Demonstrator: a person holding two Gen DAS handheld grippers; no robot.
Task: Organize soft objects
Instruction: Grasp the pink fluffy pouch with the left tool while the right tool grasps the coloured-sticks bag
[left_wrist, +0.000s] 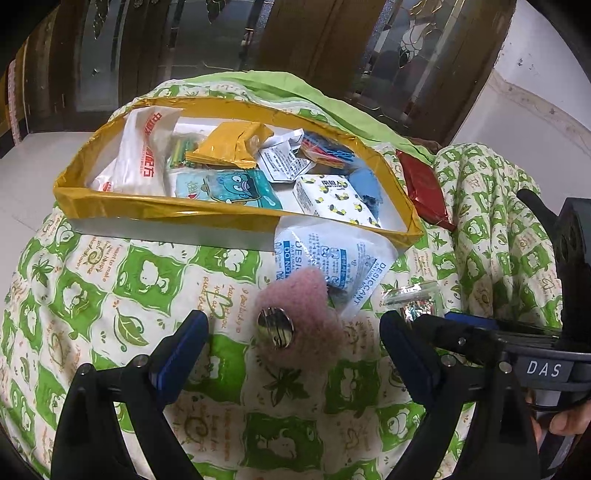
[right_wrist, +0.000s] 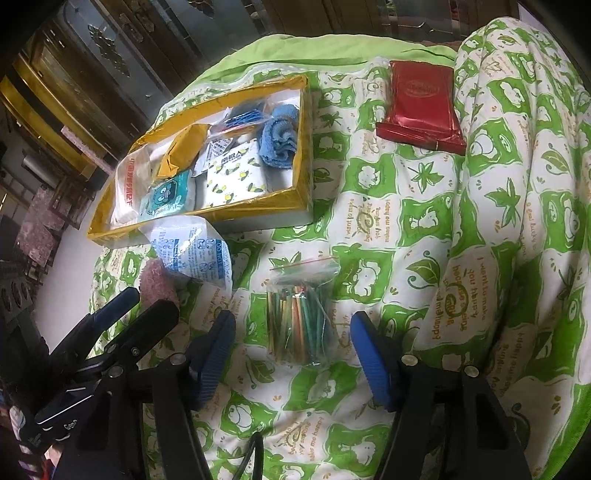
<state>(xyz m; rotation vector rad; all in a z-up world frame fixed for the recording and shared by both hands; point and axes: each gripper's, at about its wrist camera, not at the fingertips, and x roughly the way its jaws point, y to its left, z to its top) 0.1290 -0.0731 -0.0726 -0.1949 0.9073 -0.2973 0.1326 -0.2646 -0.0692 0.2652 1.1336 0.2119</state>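
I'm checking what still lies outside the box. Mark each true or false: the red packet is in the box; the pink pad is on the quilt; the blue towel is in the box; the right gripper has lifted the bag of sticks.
1. The red packet is in the gold-edged box. False: it lies on the quilt, outside.
2. The pink pad is on the quilt. True.
3. The blue towel is in the box. True.
4. The right gripper has lifted the bag of sticks. False: it lies on the quilt between open jaws.

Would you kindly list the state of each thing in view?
Yellow-rimmed box: open, partly filled.
Desiccant packet: outside, leaning on the box.
Pink felt piece: on the quilt, between open left gripper fingers.
Bag of coloured sticks: sealed, between right gripper fingers, ungripped.
Red packet: sealed, on quilt.
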